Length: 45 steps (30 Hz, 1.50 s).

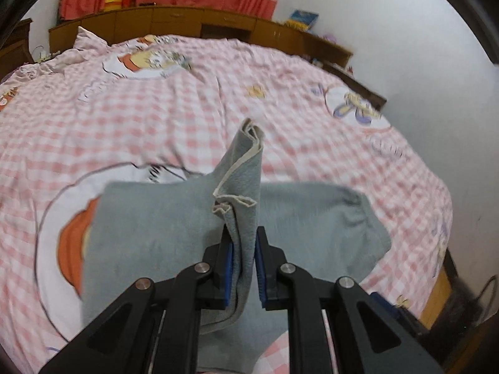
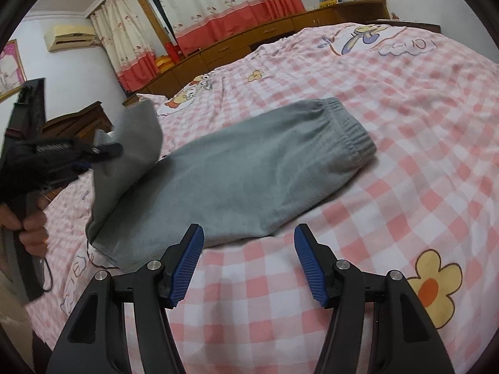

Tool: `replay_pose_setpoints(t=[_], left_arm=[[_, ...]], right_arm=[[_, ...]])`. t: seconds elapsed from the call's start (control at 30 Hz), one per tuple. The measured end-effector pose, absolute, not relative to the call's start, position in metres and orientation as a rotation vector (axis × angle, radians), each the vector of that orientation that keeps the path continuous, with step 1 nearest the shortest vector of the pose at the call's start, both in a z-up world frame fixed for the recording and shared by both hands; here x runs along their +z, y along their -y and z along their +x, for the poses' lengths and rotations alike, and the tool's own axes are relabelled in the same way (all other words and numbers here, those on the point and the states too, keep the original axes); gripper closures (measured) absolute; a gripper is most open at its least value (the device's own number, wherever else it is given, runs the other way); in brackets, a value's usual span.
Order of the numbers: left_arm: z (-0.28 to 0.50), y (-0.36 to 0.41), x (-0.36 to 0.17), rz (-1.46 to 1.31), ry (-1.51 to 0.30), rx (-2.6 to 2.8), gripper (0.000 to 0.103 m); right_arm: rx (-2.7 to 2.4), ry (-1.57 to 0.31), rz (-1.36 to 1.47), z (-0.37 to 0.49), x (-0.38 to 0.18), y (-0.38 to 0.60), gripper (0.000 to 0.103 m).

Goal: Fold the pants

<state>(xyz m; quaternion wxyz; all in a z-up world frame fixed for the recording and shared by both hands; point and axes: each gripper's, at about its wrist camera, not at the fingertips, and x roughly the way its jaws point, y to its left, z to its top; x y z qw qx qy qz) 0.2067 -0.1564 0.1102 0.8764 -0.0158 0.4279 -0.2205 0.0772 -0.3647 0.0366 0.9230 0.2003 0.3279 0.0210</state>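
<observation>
Grey pants (image 2: 255, 171) lie on the pink checked bedspread (image 2: 405, 124), folded, with the elastic waistband (image 2: 355, 131) at the far right. My left gripper (image 1: 243, 249) is shut on the leg ends of the pants (image 1: 243, 171) and holds them lifted above the rest of the garment (image 1: 149, 237). In the right wrist view it shows at the left (image 2: 106, 151), held by a hand, with the cloth raised. My right gripper (image 2: 248, 237) is open and empty, just in front of the near edge of the pants.
The bedspread covers a wide bed. A wooden cabinet (image 1: 187, 21) runs along the far side under red and cream curtains (image 2: 218, 9). A white wall (image 1: 405, 46) is to the right. A dark wooden headboard (image 2: 78, 121) stands at the left.
</observation>
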Motion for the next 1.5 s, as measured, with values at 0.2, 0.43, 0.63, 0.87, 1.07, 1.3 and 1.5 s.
replay_pose_setpoints(t=[0.2, 0.43, 0.63, 0.87, 1.07, 1.3, 1.5], left_arm=[[0.208, 0.172, 0.082, -0.034, -0.932, -0.453, 0.09], [0.201, 0.18, 0.068, -0.061, -0.963, -0.498, 0.082], [0.184, 0.176, 0.077, -0.05, -0.962, -0.516, 0.053], [0.17, 0.134, 0.094, -0.105, -0.888, -0.44, 0.047], [0.166, 0.104, 0.075, 0.041, -0.865, -0.261, 0.046], [0.161, 0.084, 0.052, -0.018, -0.896, -0.268, 0.046], [0.138, 0.053, 0.063, -0.097, -0.865, -0.236, 0.046]], right_arm=[[0.045, -0.674, 0.421, 0.076, 0.034, 0.37, 0.041], [0.022, -0.697, 0.391, 0.078, 0.032, 0.367, 0.041], [0.0, -0.733, 0.352, 0.081, 0.028, 0.36, 0.041], [0.013, -0.721, 0.306, 0.083, 0.042, 0.351, 0.041], [0.105, -0.766, 0.416, 0.107, 0.048, 0.351, 0.041], [0.129, -0.821, 0.375, 0.152, 0.052, 0.334, 0.041], [0.158, -0.878, 0.327, 0.192, 0.044, 0.321, 0.041]])
